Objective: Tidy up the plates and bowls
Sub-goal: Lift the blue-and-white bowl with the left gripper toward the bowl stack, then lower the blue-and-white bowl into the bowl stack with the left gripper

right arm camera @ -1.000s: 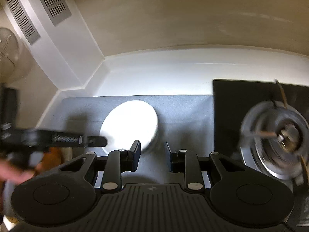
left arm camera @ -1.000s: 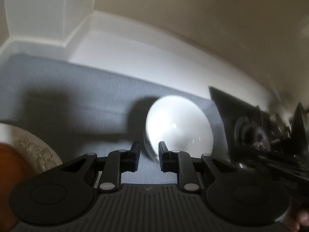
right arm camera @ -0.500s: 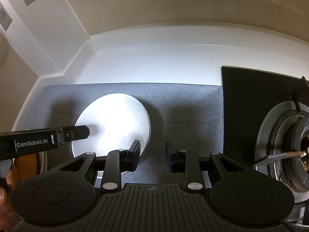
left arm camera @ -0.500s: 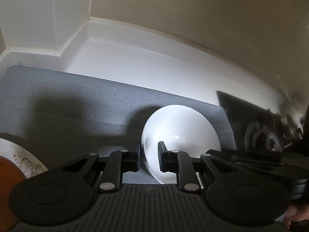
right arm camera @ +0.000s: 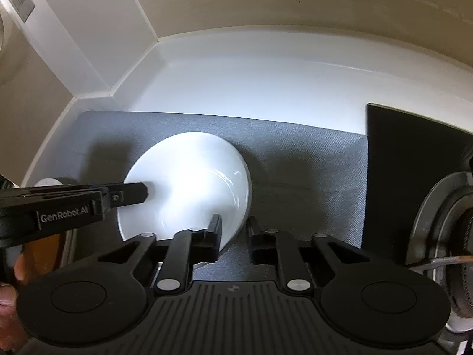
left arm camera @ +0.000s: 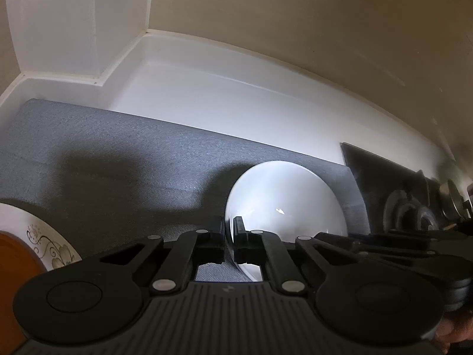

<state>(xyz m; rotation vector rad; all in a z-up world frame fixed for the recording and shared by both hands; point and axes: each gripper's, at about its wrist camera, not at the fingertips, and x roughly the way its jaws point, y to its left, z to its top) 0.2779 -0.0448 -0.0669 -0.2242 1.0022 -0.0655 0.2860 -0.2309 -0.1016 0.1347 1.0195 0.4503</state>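
at lower centre of the left wrist view, left gripper [left arm camera: 229, 238] is pinched narrow on the rim of the white bowl [left arm camera: 283, 204], which looks empty; patterned plate [left arm camera: 50, 242] at lower left. right wrist view: right gripper [right arm camera: 233, 232] spread wide, holding nothing, bowl at centre left over grey mat [right arm camera: 295, 159]. step, judged: carrying bowl; next needs a stacking spot.

Home kitchen. Evidence: white countertop [right arm camera: 266, 82] meeting a beige wall; black gas hob [right arm camera: 414, 162] with metal burner ring [right arm camera: 428, 222] at right; grey mat [left arm camera: 118, 153] carrying a white bowl [right arm camera: 192, 183] and floral-rimmed plate [left arm camera: 44, 236].
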